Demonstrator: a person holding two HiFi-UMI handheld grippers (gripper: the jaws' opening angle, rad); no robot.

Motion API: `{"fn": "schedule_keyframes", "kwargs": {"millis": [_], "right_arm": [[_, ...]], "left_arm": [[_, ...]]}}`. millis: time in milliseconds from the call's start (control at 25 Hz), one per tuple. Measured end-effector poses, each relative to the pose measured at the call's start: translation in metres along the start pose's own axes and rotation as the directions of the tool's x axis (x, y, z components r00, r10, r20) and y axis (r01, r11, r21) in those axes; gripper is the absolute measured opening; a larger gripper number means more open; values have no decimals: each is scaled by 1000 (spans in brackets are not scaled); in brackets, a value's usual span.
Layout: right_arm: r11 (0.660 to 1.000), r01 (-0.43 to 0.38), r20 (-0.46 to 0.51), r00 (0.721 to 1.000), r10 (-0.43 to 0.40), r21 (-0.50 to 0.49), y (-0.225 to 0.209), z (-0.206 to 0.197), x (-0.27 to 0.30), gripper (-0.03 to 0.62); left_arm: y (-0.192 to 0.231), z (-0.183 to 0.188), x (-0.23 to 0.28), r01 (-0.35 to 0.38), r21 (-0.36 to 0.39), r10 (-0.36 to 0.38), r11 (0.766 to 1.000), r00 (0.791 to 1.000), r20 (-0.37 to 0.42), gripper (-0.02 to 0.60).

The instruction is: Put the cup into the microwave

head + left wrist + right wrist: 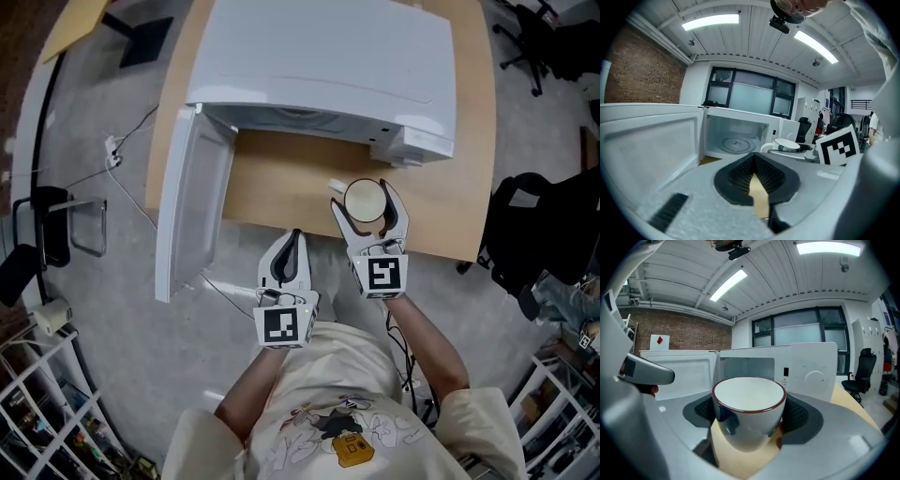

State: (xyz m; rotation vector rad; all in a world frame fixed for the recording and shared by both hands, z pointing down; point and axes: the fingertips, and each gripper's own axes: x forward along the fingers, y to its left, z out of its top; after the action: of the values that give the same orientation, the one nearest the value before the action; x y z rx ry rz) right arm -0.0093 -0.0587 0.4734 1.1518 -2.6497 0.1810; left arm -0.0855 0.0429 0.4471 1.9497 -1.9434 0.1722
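Note:
A white cup [364, 199] with a dark red rim is held upright over the table's front part, with my right gripper [367, 190] shut on its sides. The right gripper view shows the cup [749, 411] between the pads, in front of the white microwave [806, 366]. The microwave [328, 66] stands on the wooden table [281, 187]; its door [192, 202] is swung open to the left. My left gripper [293, 236] is shut on nothing, just off the table's front edge. In the left gripper view the open cavity and glass turntable [735, 143] show, with the cup [787, 145] to the right.
A black office chair [534, 234] stands right of the table. Cables [122, 150] run over the grey floor at left. A wire rack [47, 412] sits at the bottom left. The open door hangs out past the table's left front corner.

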Motion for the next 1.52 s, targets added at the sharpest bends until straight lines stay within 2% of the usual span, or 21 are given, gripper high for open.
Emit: {"fn": "schedule_keyframes", "kwargs": {"millis": [200,440,720,1080,1520], "right_arm": [[1000,-19,8,1000,19,9,18,8,35,402],[1000,16,2,1000,-16,14,14,11,80,403],[999,48,-7,999,-48,-3,15,20,138,402],[995,103,10,995,-103,-9,6,28,211,403],[987,158,37,987,-158,-9,-8,31,257,403]], "left_arm": [[25,1,9,-21,-17,21,1000,1000,10,2],[48,18,33,-31,-52,35,998,997,66,2],[79,24,55,-19,-47,20,999,1000,23,2],[104,50,92,-3,-61,9,998,994,108,2],[122,51,114,6,-76,1,997,995,96,2]]}}
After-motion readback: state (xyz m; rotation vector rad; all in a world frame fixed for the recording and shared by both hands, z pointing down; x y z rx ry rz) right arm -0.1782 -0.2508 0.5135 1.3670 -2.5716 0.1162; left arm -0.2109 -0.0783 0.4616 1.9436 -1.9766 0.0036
